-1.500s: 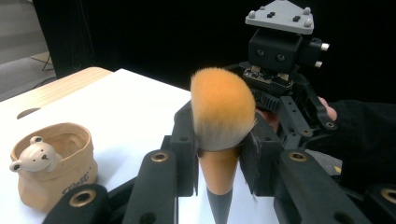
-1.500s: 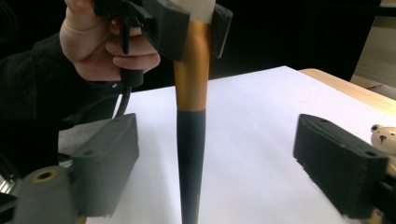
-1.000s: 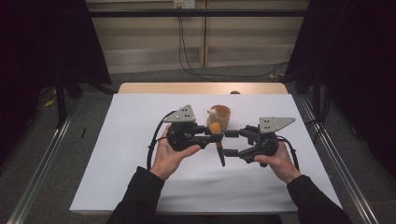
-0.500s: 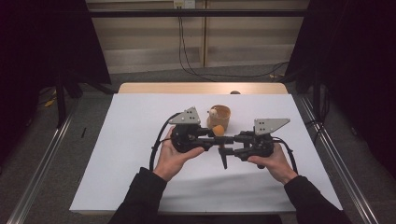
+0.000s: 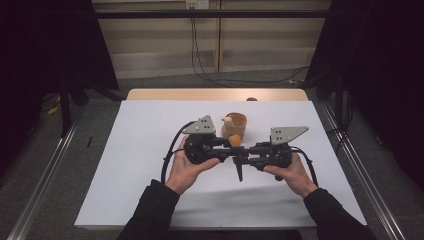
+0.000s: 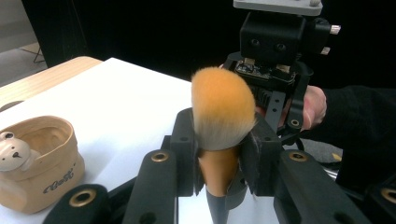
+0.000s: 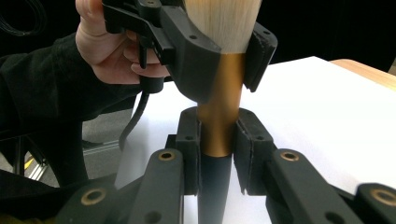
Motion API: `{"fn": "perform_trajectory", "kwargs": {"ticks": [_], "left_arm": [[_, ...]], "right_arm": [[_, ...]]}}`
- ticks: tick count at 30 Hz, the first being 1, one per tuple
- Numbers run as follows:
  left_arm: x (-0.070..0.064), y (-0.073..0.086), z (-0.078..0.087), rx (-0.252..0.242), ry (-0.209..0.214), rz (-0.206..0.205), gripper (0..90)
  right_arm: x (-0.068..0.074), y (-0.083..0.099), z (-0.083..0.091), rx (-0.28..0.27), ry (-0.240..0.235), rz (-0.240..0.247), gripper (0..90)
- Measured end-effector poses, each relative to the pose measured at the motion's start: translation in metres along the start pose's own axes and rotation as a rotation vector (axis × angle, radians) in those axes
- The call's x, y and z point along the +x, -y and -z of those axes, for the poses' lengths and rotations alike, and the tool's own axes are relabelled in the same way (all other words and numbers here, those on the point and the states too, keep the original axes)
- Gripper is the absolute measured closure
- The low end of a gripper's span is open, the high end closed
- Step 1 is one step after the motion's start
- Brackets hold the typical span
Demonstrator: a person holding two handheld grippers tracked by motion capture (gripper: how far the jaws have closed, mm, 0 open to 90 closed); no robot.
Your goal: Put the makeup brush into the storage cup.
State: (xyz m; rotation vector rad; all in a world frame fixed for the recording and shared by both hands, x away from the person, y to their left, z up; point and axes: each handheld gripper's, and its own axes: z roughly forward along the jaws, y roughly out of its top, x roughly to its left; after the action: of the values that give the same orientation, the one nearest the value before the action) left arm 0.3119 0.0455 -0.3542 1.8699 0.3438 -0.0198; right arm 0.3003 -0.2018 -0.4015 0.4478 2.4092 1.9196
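Both grippers meet over the middle of the white surface point(image 5: 125, 165), sharing one makeup brush point(image 6: 223, 116); left gripper point(image 6: 217, 161) jaws pinch it at the base of the orange-tipped bristles; right gripper point(image 7: 215, 154) jaws pinch the gold ferrule just below, black handle hanging down; brush held upright between them above the surface; tan bear-face cup point(image 5: 234, 125) stands just behind the grippers, apart from the brush.

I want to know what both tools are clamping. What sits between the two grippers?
A makeup brush, upright, held by both the left gripper and the right gripper, in both gripper views.
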Motion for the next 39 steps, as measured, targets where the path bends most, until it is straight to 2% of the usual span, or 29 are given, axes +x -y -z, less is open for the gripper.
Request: {"fn": "perform_trajectory", "kwargs": {"ticks": [5,7,12,13,16,17,19,21,25,28,29,31,34,37,39], "left_arm": [[0.0001,0.0005,0.0002,0.004,-0.006,-0.010,69.0],[-0.0001,0.0004,-0.0001,-0.010,-0.006,-0.004,68.8],[-0.0021,0.0008,-0.0010,-0.039,-0.008,-0.021,66.1],[-0.0026,0.0006,-0.0011,-0.045,-0.008,-0.021,61.9],[-0.0044,0.0002,-0.0013,-0.046,-0.019,-0.037,58.3],[-0.0047,0.0003,-0.0016,-0.045,-0.021,-0.041,54.4],[-0.0053,0.0003,-0.0020,-0.056,-0.019,-0.041,53.7],[-0.0054,0.0001,-0.0019,-0.061,-0.031,-0.043,43.6],[-0.0059,0.0010,-0.0033,-0.082,-0.045,-0.044,36.8],[-0.0061,0.0008,-0.0033,-0.098,-0.053,-0.036,24.4],[-0.0066,0.0005,-0.0029,-0.099,-0.071,-0.032,20.5],[-0.0069,0.0001,-0.0015,-0.111,-0.103,-0.025,4.3],[-0.0068,0.0001,0.0013,-0.127,-0.113,-0.020,1.4],[-0.0084,0.0011,0.0026,-0.115,-0.154,-0.036,1.2],[-0.0080,0.0021,0.0041,-0.104,-0.151,-0.025,1.7]], "right_arm": [[-0.0001,0.0001,0.0003,0.004,0.002,-0.001,73.8],[-0.0007,-0.0003,0.0007,-0.008,0.007,-0.001,73.8],[0.0003,-0.0012,0.0006,-0.006,0.007,0.001,73.8],[0.0005,-0.0011,-0.0001,-0.004,0.001,0.000,73.8],[0.0006,-0.0008,-0.0008,0.000,0.008,0.003,73.9],[0.0000,-0.0008,-0.0004,-0.005,0.004,0.002,73.8],[0.0001,-0.0010,0.0000,-0.003,0.009,-0.001,73.9],[-0.0005,-0.0010,0.0013,-0.003,0.021,-0.004,73.9],[-0.0016,-0.0008,0.0013,-0.008,0.024,-0.005,73.9],[-0.0022,-0.0008,0.0026,-0.010,0.035,-0.006,73.8],[-0.0025,-0.0008,0.0031,-0.012,0.035,-0.008,73.9],[-0.0038,-0.0009,0.0057,-0.019,0.051,-0.013,73.9],[-0.0043,-0.0011,0.0069,-0.024,0.050,-0.016,73.8],[-0.0043,-0.0018,0.0084,-0.030,0.063,-0.019,73.9],[-0.0050,-0.0017,0.0087,-0.032,0.064,-0.016,73.9]]}}
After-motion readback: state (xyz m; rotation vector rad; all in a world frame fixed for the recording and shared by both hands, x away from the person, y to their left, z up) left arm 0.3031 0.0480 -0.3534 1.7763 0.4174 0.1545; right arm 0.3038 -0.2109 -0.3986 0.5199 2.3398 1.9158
